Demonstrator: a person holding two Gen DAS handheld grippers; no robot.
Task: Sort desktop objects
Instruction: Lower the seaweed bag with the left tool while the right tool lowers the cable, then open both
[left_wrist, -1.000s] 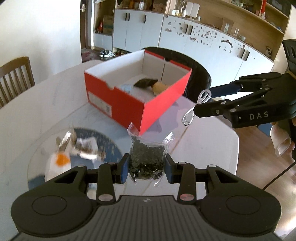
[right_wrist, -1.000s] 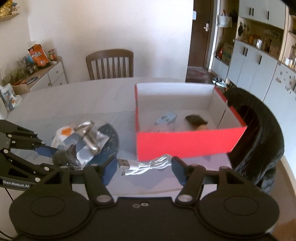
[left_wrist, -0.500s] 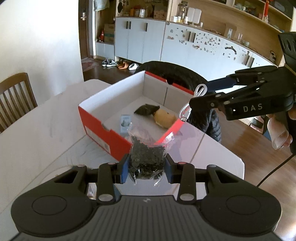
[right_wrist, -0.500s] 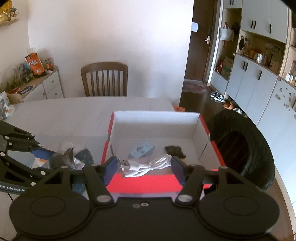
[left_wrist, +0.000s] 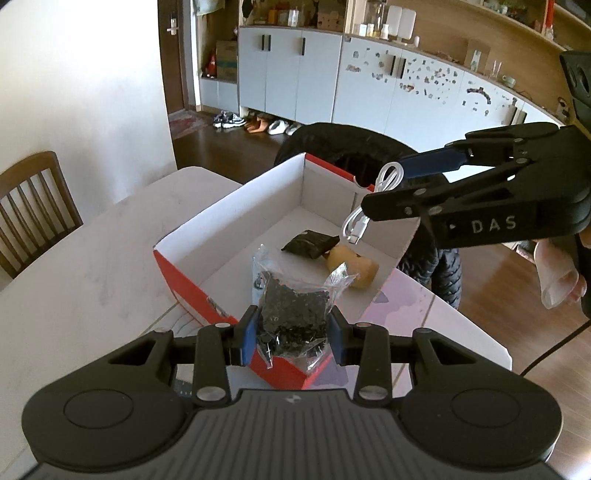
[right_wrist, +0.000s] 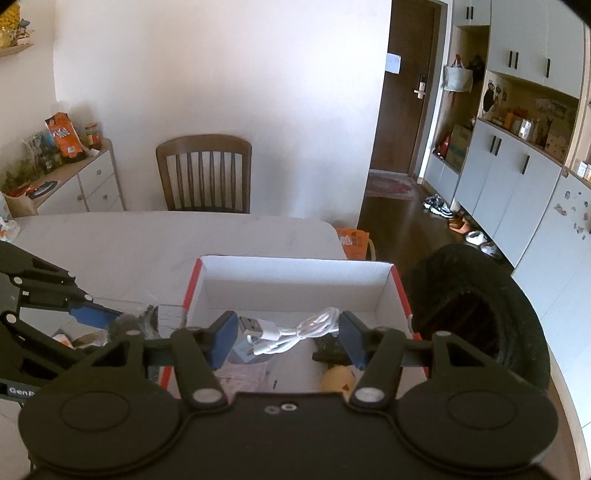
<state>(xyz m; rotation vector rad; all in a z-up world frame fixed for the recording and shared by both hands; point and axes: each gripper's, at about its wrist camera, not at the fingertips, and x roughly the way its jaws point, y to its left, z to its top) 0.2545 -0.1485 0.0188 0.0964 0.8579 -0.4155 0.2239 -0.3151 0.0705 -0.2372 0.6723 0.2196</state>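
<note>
My left gripper (left_wrist: 291, 332) is shut on a clear bag of dark bits (left_wrist: 291, 314), held over the near corner of the red shoebox (left_wrist: 229, 206). In the box lie a dark packet (left_wrist: 310, 243), a tan lump (left_wrist: 354, 267) and a small clear packet (left_wrist: 257, 275). My right gripper (right_wrist: 288, 334) hangs over the box (right_wrist: 295, 284) with a coiled white USB cable (right_wrist: 295, 330) stretched between its blue pads; its jaws are closing on it. From the left wrist view, the right gripper (left_wrist: 384, 188) comes in from the right, the cable (left_wrist: 354, 225) dangling above the box.
The box stands on a white marble table (left_wrist: 92, 266). A chair draped with a black jacket (right_wrist: 476, 306) is close by the box's right end. A wooden chair (right_wrist: 205, 173) stands at the far side. More wrappers (right_wrist: 70, 339) lie on the table under the left gripper's arm.
Both grippers have travelled from the table in front of the box to above it, rising a little. The bag and the cable came along, and the wrapper pile dropped out of the left view.
</note>
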